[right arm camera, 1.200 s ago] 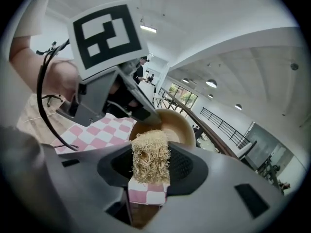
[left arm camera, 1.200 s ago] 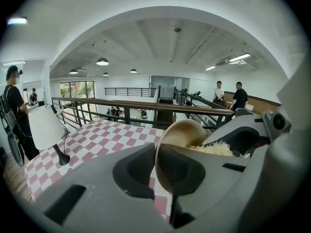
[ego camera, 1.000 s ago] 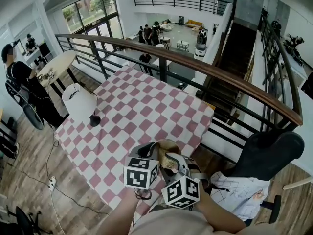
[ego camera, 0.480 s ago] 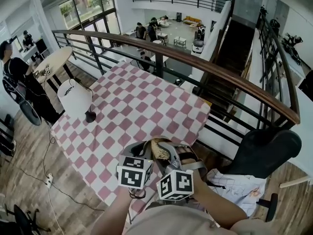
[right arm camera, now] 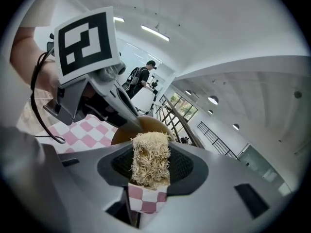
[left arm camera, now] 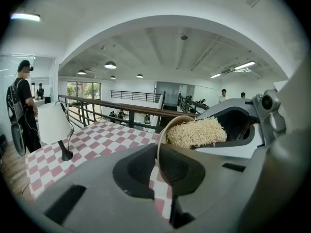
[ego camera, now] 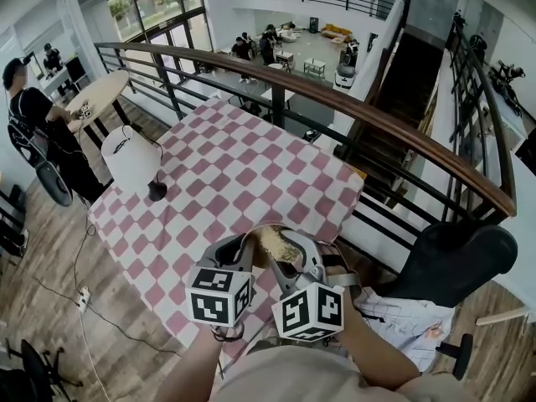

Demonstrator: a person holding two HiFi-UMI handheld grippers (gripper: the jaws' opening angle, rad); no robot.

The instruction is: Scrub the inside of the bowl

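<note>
The person holds the bowl in the air with the left gripper. It hangs in front of the body, over the near edge of the table with the red and white checked cloth. The bowl is tilted on its side, so that its opening faces toward the right gripper. The thin rim of the bowl stands between the two jaws of the left gripper. These jaws have just been opening a little, but they are clamped on the rim and the bowl is not released.

The right gripper is clenched on a pale, fibrous scrubber, which stands upright between its pads. The far end of the scrubber reaches into the brown inside of the bowl and touches it there. In the left gripper view the scrubber fills the mouth of the bowl, with the grey jaws of the right gripper just behind it.

In the head view the two marker cubes are close beside each other, with the bowl just beyond them.

Farther on the table stands a white lamp with a dark foot, well apart from the bowl. Behind the table runs a dark railing. At the left, a person in black stands near a round table.
</note>
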